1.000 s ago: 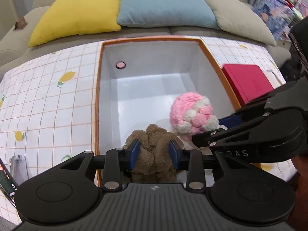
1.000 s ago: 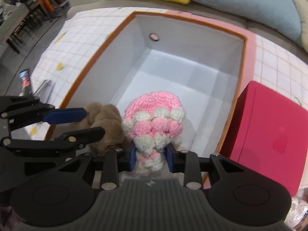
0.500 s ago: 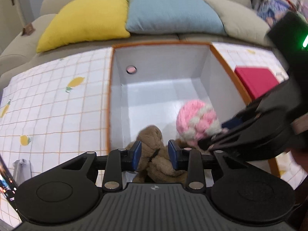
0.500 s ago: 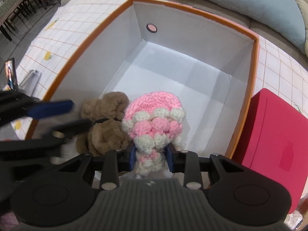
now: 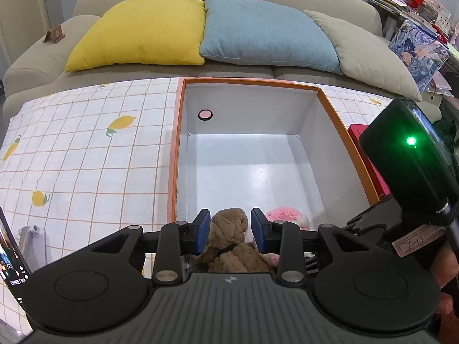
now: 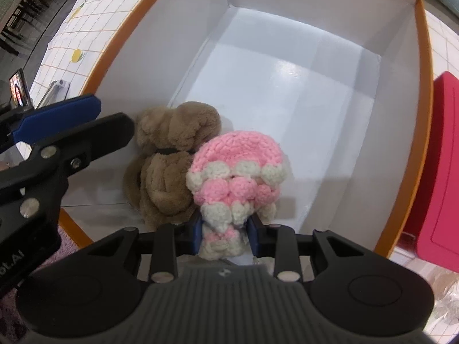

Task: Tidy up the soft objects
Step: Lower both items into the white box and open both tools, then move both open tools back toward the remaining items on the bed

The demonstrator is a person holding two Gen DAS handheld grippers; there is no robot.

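Brown plush bear (image 5: 229,238) sits in the near corner of the orange-rimmed box (image 5: 332,109), between the spread fingers of the left hand-held gripper (image 5: 229,228); neither blue pad appears to press it. Judging by that, the bear is released, so lift straight up and clear of the fur. Its lower body is hidden behind the gripper body, and the pink toy shows only as a sliver.

From the right wrist, the right hand-held gripper (image 6: 225,233) pinches the base of the pink-and-cream crochet toy (image 6: 235,177), touching the bear. Set it down beside the bear, then let go. Whether its bottom already rests on the box floor I cannot tell.
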